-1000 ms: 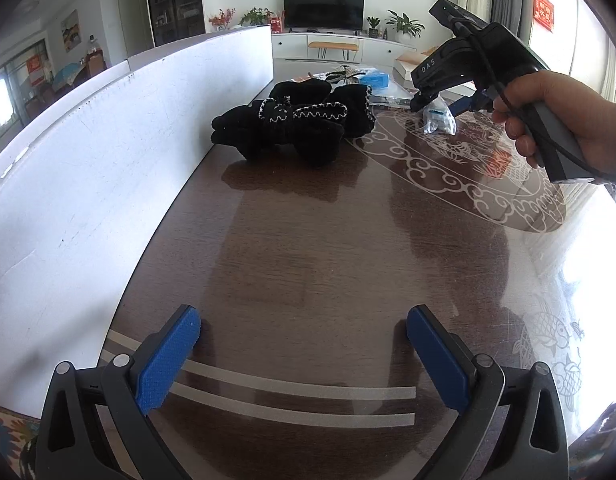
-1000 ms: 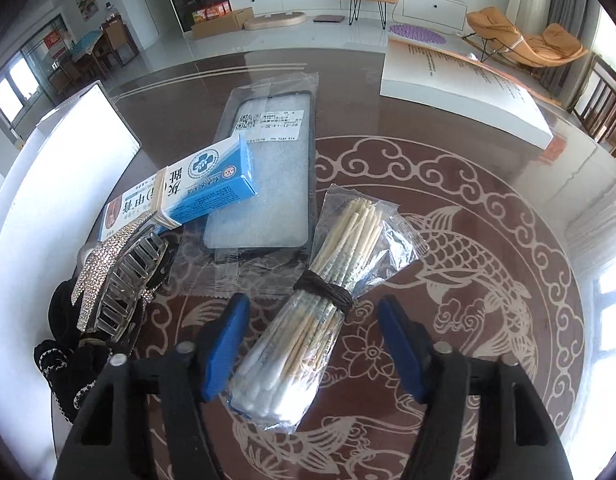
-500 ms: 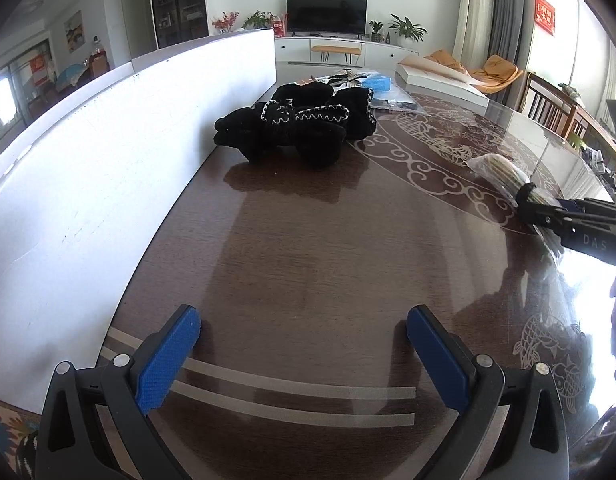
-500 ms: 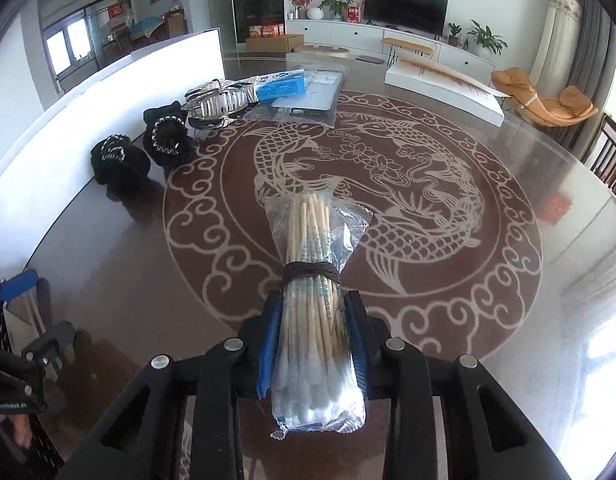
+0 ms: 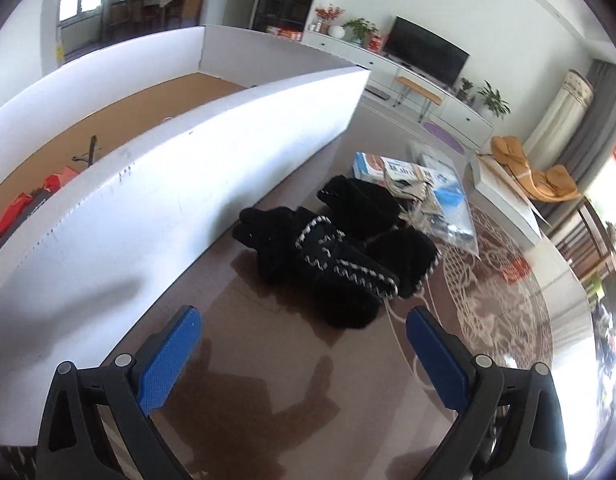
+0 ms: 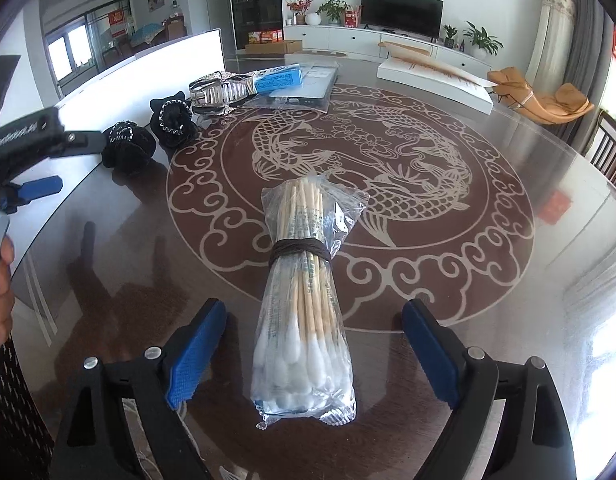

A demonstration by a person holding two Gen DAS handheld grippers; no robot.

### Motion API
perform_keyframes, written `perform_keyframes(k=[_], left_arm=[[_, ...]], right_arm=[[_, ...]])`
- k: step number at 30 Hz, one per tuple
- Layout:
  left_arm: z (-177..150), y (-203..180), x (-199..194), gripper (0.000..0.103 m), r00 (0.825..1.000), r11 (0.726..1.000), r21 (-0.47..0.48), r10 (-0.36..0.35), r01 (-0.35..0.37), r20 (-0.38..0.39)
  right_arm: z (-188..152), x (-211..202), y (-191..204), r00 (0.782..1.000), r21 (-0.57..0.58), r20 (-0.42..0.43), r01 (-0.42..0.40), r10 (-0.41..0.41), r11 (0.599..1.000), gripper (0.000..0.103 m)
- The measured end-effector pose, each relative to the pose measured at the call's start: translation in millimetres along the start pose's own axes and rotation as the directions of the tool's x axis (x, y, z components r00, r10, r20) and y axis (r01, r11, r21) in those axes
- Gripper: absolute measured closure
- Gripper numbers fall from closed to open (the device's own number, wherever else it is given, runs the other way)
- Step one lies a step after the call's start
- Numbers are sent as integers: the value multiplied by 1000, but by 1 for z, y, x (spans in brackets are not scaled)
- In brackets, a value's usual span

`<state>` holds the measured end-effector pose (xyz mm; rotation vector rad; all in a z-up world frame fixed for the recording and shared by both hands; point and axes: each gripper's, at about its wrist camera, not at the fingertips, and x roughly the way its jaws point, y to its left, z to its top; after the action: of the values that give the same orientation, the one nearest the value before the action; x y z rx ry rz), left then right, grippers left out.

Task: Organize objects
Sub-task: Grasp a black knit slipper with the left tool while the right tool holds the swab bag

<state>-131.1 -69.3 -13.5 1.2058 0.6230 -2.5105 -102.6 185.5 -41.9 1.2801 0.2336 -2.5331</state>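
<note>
A clear bag of cotton swabs (image 6: 304, 312), tied with a dark band, lies on the glass table top between the blue pads of my right gripper (image 6: 313, 320). Its jaws are opening and the pads stand well clear of the bag on both sides. My left gripper (image 5: 304, 324) is open and empty, hanging over the table just short of a pile of black knitted gloves (image 5: 335, 256). In the right wrist view the left gripper (image 6: 68, 164) shows at the far left, beside the gloves (image 6: 148, 140).
A tall white box wall (image 5: 168, 184) runs along the left, with red items on its brown floor. Behind the gloves lie a hair claw (image 6: 216, 90), a blue carton (image 6: 278, 78) and a plastic sleeve (image 6: 308, 88). A flat white box (image 6: 431, 80) sits far right.
The right jaws spread apart and let go of the swab bag, which now rests on the table. The left gripper moved up to the gloves and rolled, bringing the box interior into view.
</note>
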Motion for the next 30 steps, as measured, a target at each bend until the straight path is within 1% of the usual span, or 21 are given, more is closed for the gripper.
perform_keyframes(k=[3, 5, 6, 7, 8, 9, 11, 12, 13, 14, 15, 16, 17, 18, 19, 20, 21, 24, 27, 28, 30], left_arm=[[13, 1, 24, 0, 997, 985, -157, 72, -76, -31], [16, 2, 36, 0, 995, 978, -185, 94, -98, -34], [17, 1, 40, 14, 996, 982, -165, 85, -88, -27], [17, -2, 44, 32, 997, 990, -121, 68, -71, -29], [15, -7, 42, 40, 997, 996, -44, 77, -77, -11], [12, -13, 39, 57, 998, 997, 42, 70, -70, 4], [-1, -18, 25, 59, 998, 978, 201, 55, -56, 10], [-10, -16, 16, 59, 1000, 965, 262, 13, -11, -8], [-20, -13, 8, 59, 997, 948, 313, -48, 62, -52], [-31, -8, -1, 58, 988, 925, 350, -119, 146, -96], [-41, -1, -10, 55, 978, 905, 374, -169, 204, -123], [-49, 7, -18, 46, 971, 894, 382, -200, 234, -127], [-55, 13, -24, 35, 972, 895, 379, -205, 234, -115], [-58, 22, -27, 13, 976, 905, 366, -195, 217, -96], [-59, 28, -31, 4, 979, 916, 347, -192, 204, -70], [-58, 32, -33, 4, 978, 922, 326, -201, 207, -50], [-57, 33, -32, 4, 975, 925, 309, -215, 222, -54], [-50, 28, -18, 4, 968, 929, 276, -227, 247, -105], [-58, 13, -7, 4, 977, 933, 296, -176, 204, -120], [-62, 8, -8, 4, 984, 931, 322, -150, 175, -99], [-67, -1, -6, 4, 988, 920, 364, -121, 147, -93]], right_arm=[[0, 1, 1, 1000, -6, 0, -14, 14, 1000, 9], [-1, 1, 1, 1000, -6, -1, -15, 15, 1000, 9], [-1, 1, 1, 1000, -6, -1, -15, 15, 1000, 9], [-1, 1, 2, 1000, -6, -1, -15, 15, 1000, 8], [-1, 1, 2, 1000, -6, -1, -14, 14, 1000, 8], [-1, 1, 2, 1000, -6, -1, -14, 14, 1000, 8], [-1, 1, 1, 1000, -7, -1, -14, 14, 1000, 9], [-1, 1, 2, 1000, -7, -1, -13, 13, 1000, 9], [-1, 1, 1, 1000, -7, -1, -13, 13, 1000, 9], [-1, 1, 1, 1000, -7, -1, -13, 13, 1000, 9], [-1, 1, 1, 1000, -7, -1, -13, 13, 1000, 9], [-1, 1, 1, 1000, -7, -1, -13, 13, 1000, 8], [-1, 1, 1, 1000, -7, -1, -13, 13, 1000, 8], [-1, 1, 1, 1000, -7, -1, -13, 13, 1000, 9], [-1, 1, 1, 1000, -7, -1, -13, 13, 1000, 9], [-1, 1, 1, 1000, -7, -1, -13, 13, 1000, 9], [-1, 1, 1, 1000, -8, -1, -12, 12, 1000, 9], [0, 1, 1, 1000, -7, -1, -13, 13, 1000, 8], [0, 1, 1, 1000, -7, -1, -13, 13, 1000, 8], [0, 1, 1, 1000, -7, -1, -13, 13, 1000, 9], [0, 1, 1, 1000, -7, -1, -13, 13, 1000, 9]])
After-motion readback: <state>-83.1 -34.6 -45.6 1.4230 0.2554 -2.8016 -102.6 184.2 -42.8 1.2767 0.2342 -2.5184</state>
